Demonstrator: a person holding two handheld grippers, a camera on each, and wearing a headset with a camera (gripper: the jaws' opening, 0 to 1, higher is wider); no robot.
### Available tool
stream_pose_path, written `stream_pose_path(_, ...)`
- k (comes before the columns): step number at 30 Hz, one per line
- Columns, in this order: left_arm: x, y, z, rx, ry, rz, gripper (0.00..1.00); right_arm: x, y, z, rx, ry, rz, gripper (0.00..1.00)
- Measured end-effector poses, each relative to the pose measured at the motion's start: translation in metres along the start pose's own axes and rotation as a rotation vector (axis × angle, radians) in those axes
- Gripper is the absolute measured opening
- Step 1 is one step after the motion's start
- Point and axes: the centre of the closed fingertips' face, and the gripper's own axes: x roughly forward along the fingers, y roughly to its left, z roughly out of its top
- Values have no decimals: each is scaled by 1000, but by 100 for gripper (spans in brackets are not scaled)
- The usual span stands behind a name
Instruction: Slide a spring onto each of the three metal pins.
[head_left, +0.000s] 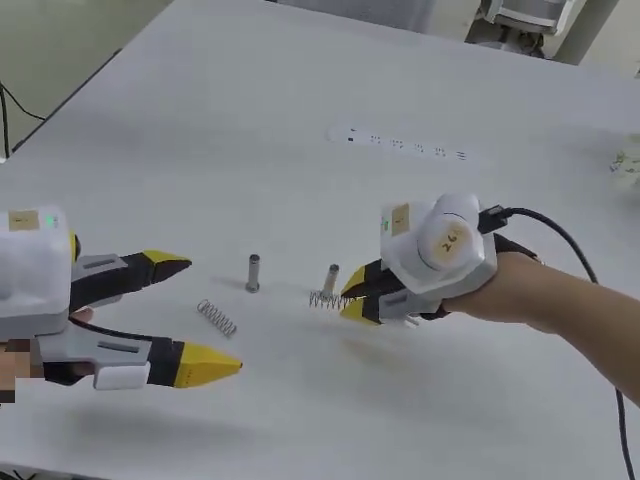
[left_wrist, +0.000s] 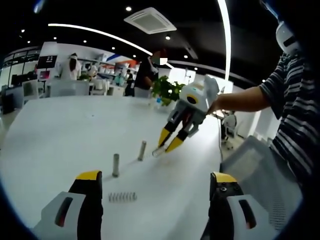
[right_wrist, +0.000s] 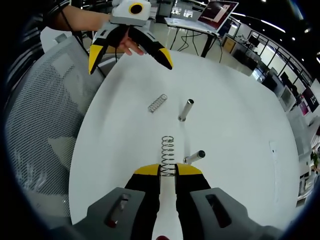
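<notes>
The left gripper (head_left: 208, 314), lower left in the head view, is coloured white and grey, its jaws black with yellow tips; the right gripper (head_left: 347, 300) is coloured alike. The table (head_left: 300, 120) is plain white. The loose spring (head_left: 216, 317), gripped spring (right_wrist: 167, 150), left pin (head_left: 253, 272) and right pin (head_left: 331, 278) are silvery grey. The cable (head_left: 560, 235) is black; the sleeve (left_wrist: 292, 110) is dark-and-light striped.

A pin (head_left: 253, 273), a second pin (head_left: 331, 280) and a loose spring (head_left: 216, 317) between left tool (head_left: 213, 314) and right tool (head_left: 347, 300), bare tabletop (head_left: 300, 100) beyond.
</notes>
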Motion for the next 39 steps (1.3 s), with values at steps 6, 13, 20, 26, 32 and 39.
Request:
stream_pose_path(6, 4, -3, -2, 16, 14, -18, 83, -7, 6, -3, 2, -12, -5, 8)
stream_pose_path(13, 12, -9, -7, 39, 40, -53, 76, -12, 14, -2, -11, -20, -6, 8)
stream_pose_path(20, 24, -19, -8, 69, 64, -104, 69, -11, 25, 0, -16, -35, 2, 8)
stream_pose_path(26, 34, -19, -8, 90, 77, -121, 62, -12, 35, 1, -17, -46, 3, 8)
stream_pose_path(32, 45, -30, -10, 127, 103, -166, 53, -15, 37, 4, -9, -63, -7, 8)
stream_pose_path(39, 60, -38, -8, 160, 106, -198, 46, -19, 41, 6, -15, -69, -9, 8)
